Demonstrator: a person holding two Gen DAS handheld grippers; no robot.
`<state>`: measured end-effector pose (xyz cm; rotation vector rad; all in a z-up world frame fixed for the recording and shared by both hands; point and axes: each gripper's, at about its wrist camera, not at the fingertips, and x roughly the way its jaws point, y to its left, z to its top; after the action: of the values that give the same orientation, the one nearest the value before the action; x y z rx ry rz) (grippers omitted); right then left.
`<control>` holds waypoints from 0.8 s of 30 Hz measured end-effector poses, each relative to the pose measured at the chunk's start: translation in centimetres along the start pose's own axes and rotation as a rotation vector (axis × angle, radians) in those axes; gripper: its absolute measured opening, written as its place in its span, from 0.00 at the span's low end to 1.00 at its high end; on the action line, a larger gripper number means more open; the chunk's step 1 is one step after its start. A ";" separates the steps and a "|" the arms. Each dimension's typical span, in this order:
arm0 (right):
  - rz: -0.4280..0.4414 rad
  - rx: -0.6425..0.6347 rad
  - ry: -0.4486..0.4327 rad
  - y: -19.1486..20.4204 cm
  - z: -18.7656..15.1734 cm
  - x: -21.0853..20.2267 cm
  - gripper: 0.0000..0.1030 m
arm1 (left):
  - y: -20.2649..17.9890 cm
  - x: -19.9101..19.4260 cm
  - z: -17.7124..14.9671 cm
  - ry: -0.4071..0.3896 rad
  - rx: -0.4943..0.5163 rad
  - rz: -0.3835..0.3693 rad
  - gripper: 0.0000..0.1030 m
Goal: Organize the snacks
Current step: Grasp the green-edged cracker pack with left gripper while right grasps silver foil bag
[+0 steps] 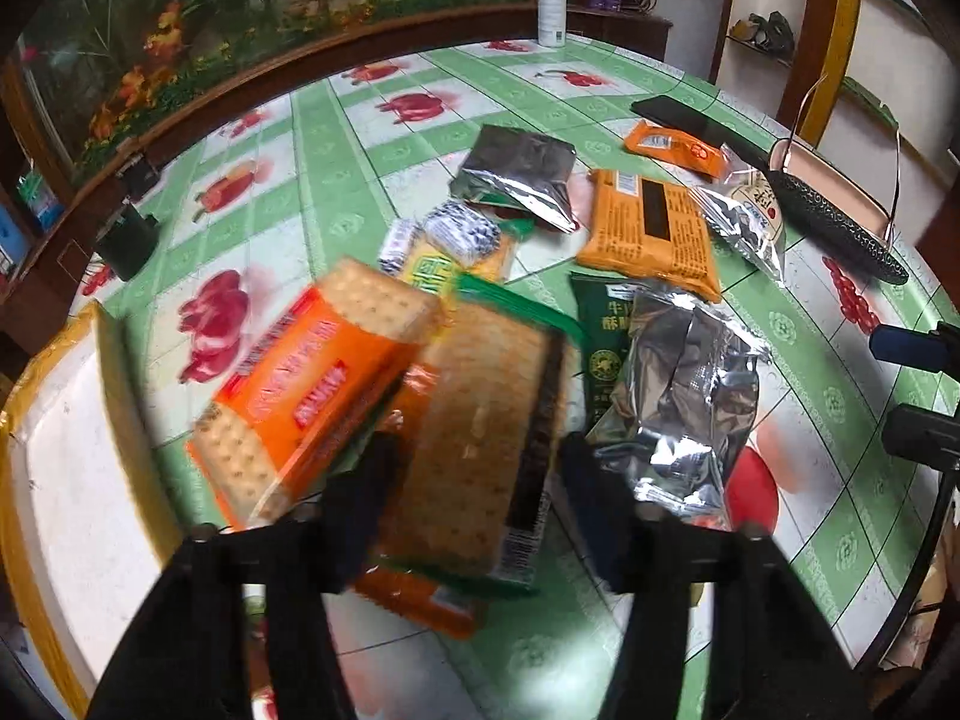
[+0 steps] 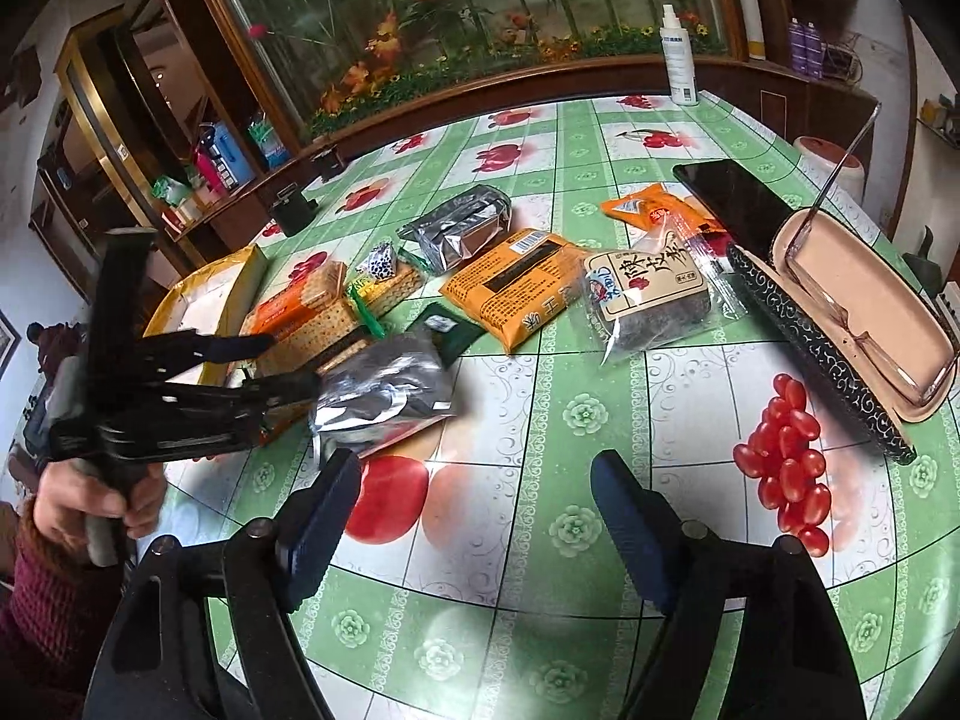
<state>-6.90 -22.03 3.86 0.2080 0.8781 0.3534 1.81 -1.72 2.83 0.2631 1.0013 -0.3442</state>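
While tilted down, left gripper [image 1: 474, 468] jaws grasp cracker pack [image 1: 480, 438] | right gripper [image 2: 474, 510] jaws released, empty

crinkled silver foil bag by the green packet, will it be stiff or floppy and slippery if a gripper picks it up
The silver foil bag looks creased and puffy, so it would probably flex and crumple rather than hold its shape. Its glossy film hints it could slip between pads unless pinched at a seam. It seems light for its size, so a push would likely slide it across the smooth tablecloth.
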 end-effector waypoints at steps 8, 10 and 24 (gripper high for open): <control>0.020 0.008 0.016 0.2 0.8 0.7 0.80 | 0.1 -2.8 -4.5 -0.059 -0.093 -0.027 0.46; 0.033 0.027 0.032 0.4 1.2 1.3 0.80 | 0.3 -3.8 -5.9 -0.066 -0.115 -0.041 0.46; -0.069 0.021 0.168 6.1 4.0 8.8 0.80 | 1.6 -5.5 -9.8 -0.089 -0.181 -0.043 0.46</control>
<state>0.00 -13.11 2.04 0.1689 1.0524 0.2999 -7.81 4.20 2.55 0.0620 0.9443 -0.2997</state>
